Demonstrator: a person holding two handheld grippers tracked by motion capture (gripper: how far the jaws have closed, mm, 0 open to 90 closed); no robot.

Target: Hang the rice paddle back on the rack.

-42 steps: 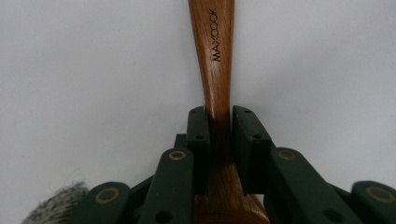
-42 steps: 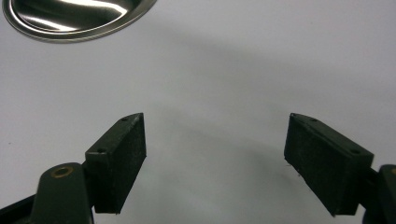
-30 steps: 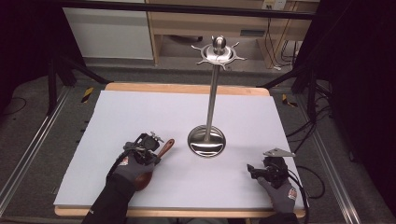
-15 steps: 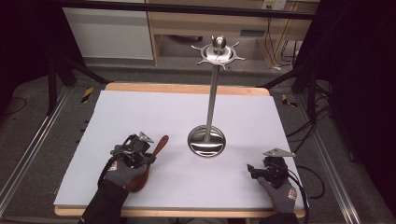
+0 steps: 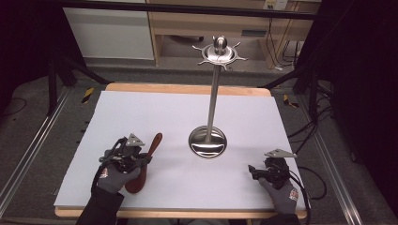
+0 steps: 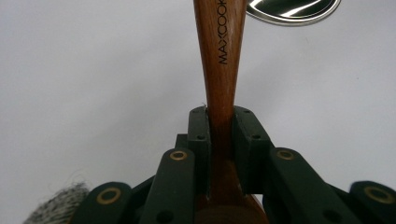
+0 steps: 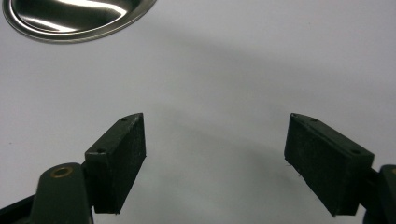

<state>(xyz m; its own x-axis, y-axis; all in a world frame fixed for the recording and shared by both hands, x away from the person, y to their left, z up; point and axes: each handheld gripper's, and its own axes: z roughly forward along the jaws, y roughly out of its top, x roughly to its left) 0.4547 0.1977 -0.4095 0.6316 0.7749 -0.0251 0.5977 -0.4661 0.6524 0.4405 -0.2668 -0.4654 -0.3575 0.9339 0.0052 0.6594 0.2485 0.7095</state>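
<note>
A brown wooden spoon [image 5: 154,143] is clamped at its neck by my left gripper [image 5: 143,158], at the front left of the white table. In the left gripper view the two pads [image 6: 198,135] press on both sides of the handle [image 6: 219,51], which is printed MAXCOOK and points toward the stand's base [image 6: 294,7]. The spoon's bowl [image 5: 136,183] lies under the gloved left hand. My right gripper [image 5: 252,169] rests at the front right, and in its own view the right gripper [image 7: 215,149] has its jaws wide open with only bare table between them.
A polished metal utensil stand rises from a round base [image 5: 207,143] at the table's middle, its pole topped by a ring of hooks [image 5: 220,52]. The base's rim [image 7: 74,16] lies ahead and left of the right gripper. Cables and a cabinet lie beyond the table.
My left gripper has carried the spoon a little to the left, away from the stand's base. The right gripper has stayed where it was.
</note>
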